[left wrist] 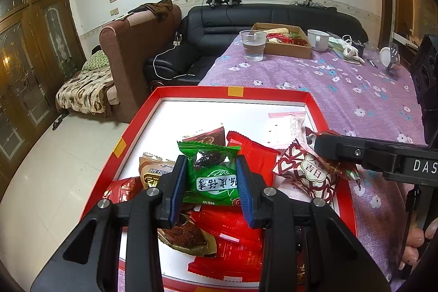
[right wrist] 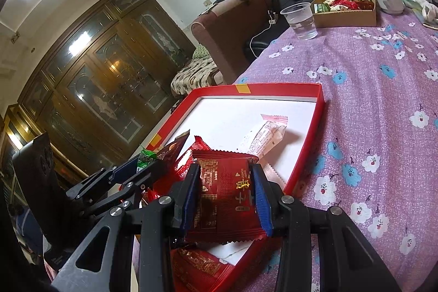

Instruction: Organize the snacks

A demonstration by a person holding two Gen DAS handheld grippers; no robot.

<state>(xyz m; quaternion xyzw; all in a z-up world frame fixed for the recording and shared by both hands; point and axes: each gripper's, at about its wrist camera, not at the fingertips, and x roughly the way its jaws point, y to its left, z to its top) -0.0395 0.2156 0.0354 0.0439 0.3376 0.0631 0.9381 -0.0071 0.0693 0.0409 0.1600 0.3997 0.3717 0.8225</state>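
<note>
My left gripper (left wrist: 211,177) is shut on a green snack packet (left wrist: 210,177) and holds it over a red tray (left wrist: 232,93) with a white floor. My right gripper (right wrist: 227,193) is shut on a dark red snack packet (right wrist: 225,193) above the same tray (right wrist: 317,92); in the left wrist view this gripper (left wrist: 314,149) comes in from the right with a red-and-white patterned packet (left wrist: 306,171). Several red and brown packets (left wrist: 232,231) lie heaped in the tray's near half. A white-pink packet (left wrist: 284,127) lies alone toward its far right; it also shows in the right wrist view (right wrist: 265,136).
The tray sits at the left edge of a table under a purple flowered cloth (left wrist: 342,84). At the far end stand a plastic cup of water (left wrist: 253,44), a cardboard box of snacks (left wrist: 284,41) and a white mug (left wrist: 317,38). A black sofa (left wrist: 219,26) lies beyond.
</note>
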